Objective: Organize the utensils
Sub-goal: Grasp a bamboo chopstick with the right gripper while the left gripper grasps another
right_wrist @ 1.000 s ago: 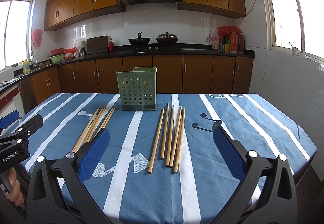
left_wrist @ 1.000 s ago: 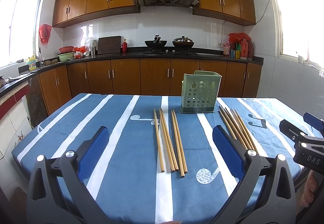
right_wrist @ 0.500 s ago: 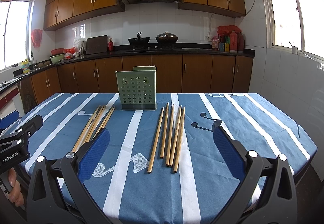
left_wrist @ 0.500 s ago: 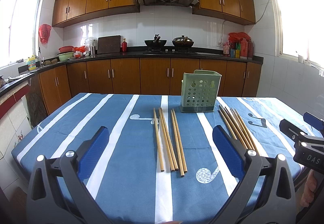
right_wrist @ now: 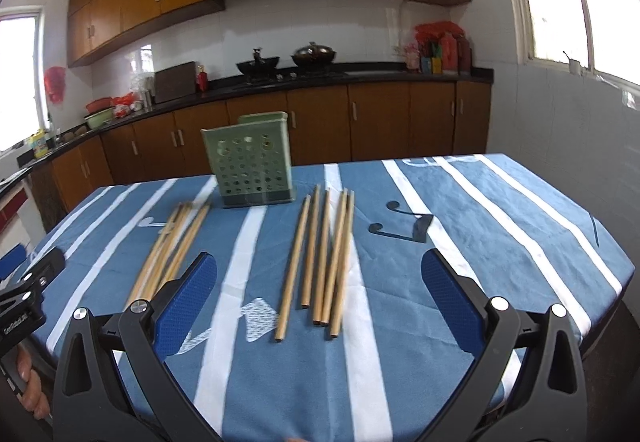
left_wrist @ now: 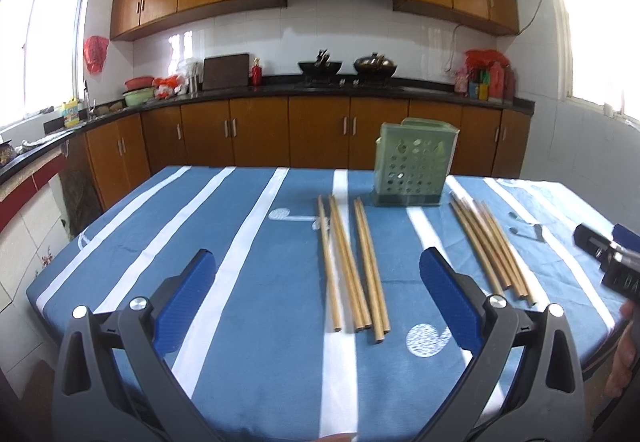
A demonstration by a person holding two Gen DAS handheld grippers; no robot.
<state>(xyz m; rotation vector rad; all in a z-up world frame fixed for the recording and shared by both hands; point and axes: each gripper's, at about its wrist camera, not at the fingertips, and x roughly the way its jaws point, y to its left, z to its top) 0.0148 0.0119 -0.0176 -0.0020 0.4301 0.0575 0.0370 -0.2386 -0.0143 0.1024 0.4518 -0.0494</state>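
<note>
Two groups of several wooden chopsticks lie on the blue striped tablecloth. In the left wrist view the left group (left_wrist: pixel 352 262) lies ahead of my open, empty left gripper (left_wrist: pixel 316 274), and the right group (left_wrist: pixel 490 246) lies further right. A green perforated utensil holder (left_wrist: pixel 414 166) stands upright behind them. In the right wrist view the right group (right_wrist: pixel 320 258) lies between the fingers of my open, empty right gripper (right_wrist: pixel 318 274), the left group (right_wrist: pixel 170 246) lies to the left, and the holder (right_wrist: pixel 252 162) stands behind.
The table (left_wrist: pixel 160 234) ends close in front and at both sides. The right gripper's body (left_wrist: pixel 612 262) shows at the right edge of the left wrist view; the left gripper's body (right_wrist: pixel 24 294) shows at the left edge of the right wrist view. Kitchen counters stand behind.
Both grippers have moved forward and tilted down over the table, so the chopsticks sit closer. Both stay open and empty.
</note>
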